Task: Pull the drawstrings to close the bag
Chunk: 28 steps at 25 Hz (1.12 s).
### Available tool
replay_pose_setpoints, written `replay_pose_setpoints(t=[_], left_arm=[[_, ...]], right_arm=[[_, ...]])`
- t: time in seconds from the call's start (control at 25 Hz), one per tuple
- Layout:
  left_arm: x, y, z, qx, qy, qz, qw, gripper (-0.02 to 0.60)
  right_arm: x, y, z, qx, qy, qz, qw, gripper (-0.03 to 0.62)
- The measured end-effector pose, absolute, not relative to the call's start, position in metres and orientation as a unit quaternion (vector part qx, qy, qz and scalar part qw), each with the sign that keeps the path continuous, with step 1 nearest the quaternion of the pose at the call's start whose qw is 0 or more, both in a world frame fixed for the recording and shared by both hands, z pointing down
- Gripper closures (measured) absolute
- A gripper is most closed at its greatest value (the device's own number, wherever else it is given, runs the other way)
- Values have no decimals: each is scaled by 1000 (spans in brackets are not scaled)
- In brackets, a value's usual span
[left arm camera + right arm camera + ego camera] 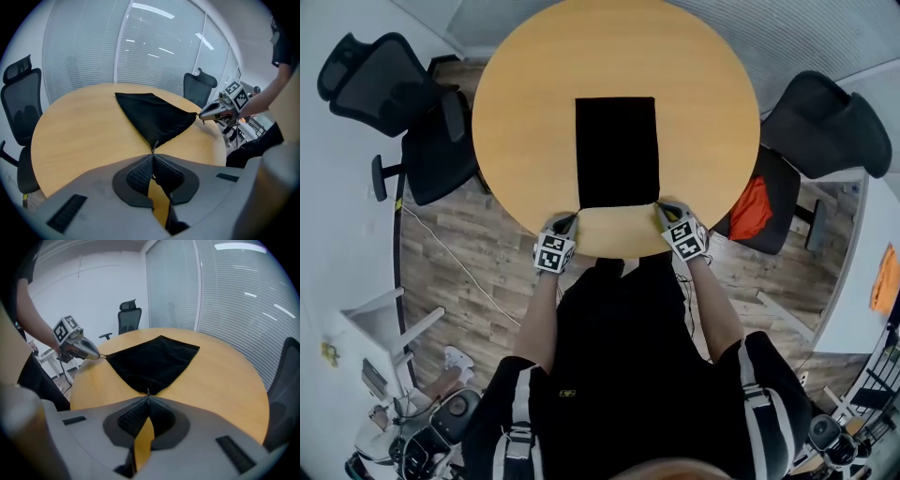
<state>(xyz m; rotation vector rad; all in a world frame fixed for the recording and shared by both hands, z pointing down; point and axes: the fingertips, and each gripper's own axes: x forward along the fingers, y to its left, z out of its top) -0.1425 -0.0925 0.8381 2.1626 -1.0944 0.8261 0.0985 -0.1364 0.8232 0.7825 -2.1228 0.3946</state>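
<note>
Strings are sitting pinched in both jaws: the left gripper (571, 218) is squeezing shut on the left drawstring (154, 146) and the right gripper (664, 209) on the right drawstring (148, 392), at the near corners of the black bag (617, 150) lying flat on the round table (525, 103); I am thinking both should be pulling apart evenly and slowly (so the bag is not sliding off); the strings are looking too thin to tell how much is caught.

Round light-wood table (516, 112) flanked by two black mesh office chairs (380, 80); brown plank floor (441, 300) seen beneath; glass wall covered by white slatted blinds (84, 51); plain white wall (93, 296) adjoined.
</note>
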Motion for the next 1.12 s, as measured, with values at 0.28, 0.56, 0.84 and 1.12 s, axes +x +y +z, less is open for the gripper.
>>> replay_pose_setpoints(t=[0.28, 0.56, 0.84, 1.12], left_arm=[[-148, -107, 798, 828, -422, 274, 249, 563], [-156, -142, 729, 849, -446, 216, 186, 563], [-166, -184, 633, 866, -463, 170, 82, 563], [-182, -207, 551, 867, -482, 125, 9, 563]], right_arm=[[92, -154, 781, 342, -851, 136, 375, 536], [87, -184, 712, 386, -858, 77, 330, 536], [83, -209, 631, 413, -865, 2, 284, 536], [77, -228, 555, 428, -865, -70, 253, 536]])
